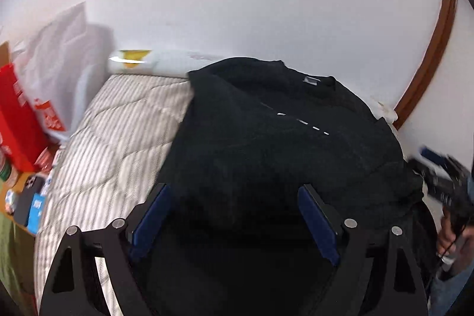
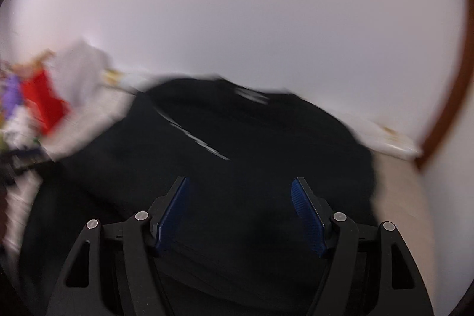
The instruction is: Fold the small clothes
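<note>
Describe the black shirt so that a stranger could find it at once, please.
Start at the striped mattress against the white wall. The black shirt lies spread on it, collar toward the wall. It is the only dark garment, with a broken white line across its chest.

The black cloth T-shirt [image 1: 266, 144] at frame centre looks matt and soft. Left of it, the striped quilted mattress [image 1: 118, 126] is stitched fabric. The left gripper [image 1: 234, 191] is matt black plastic with ribbed blue pads [image 1: 154, 215] and shiny metal pins.
</note>
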`<state>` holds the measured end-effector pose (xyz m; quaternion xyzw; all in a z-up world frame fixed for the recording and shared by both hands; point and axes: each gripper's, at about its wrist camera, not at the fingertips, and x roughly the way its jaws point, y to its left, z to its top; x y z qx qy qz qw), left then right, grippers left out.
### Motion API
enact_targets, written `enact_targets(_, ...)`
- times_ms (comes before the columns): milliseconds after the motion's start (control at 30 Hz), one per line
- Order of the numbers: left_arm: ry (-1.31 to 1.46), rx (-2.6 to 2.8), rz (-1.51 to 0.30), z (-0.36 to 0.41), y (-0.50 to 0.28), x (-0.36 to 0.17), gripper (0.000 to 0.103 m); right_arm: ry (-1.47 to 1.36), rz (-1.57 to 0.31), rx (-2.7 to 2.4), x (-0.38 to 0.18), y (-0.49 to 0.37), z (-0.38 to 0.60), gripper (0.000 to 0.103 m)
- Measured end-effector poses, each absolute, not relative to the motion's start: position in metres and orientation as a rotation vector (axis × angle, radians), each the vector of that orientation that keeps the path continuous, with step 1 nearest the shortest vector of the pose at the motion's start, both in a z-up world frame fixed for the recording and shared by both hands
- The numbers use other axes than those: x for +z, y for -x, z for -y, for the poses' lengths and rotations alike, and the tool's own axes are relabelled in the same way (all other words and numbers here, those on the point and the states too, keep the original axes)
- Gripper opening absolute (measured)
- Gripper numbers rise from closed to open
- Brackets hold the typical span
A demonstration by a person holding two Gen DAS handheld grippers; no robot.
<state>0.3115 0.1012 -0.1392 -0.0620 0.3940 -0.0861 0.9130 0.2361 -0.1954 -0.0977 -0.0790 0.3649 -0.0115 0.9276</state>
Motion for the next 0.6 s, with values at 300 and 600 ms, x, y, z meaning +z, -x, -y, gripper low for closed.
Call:
enact_targets(300, 0.154, -0.154, -0.961, -0.082, -0.366, -0.185, 0.046, 0.047, -0.889, -0.125, -0.156, -0.186, 0.293, 0.054)
enact_targets(600, 0.144, -0.136, -0.913, -0.085, -0.364, -0.181, 0.005, -0.249, -0.885, -0.03, -0.164, -0.206, 0.315, 0.056)
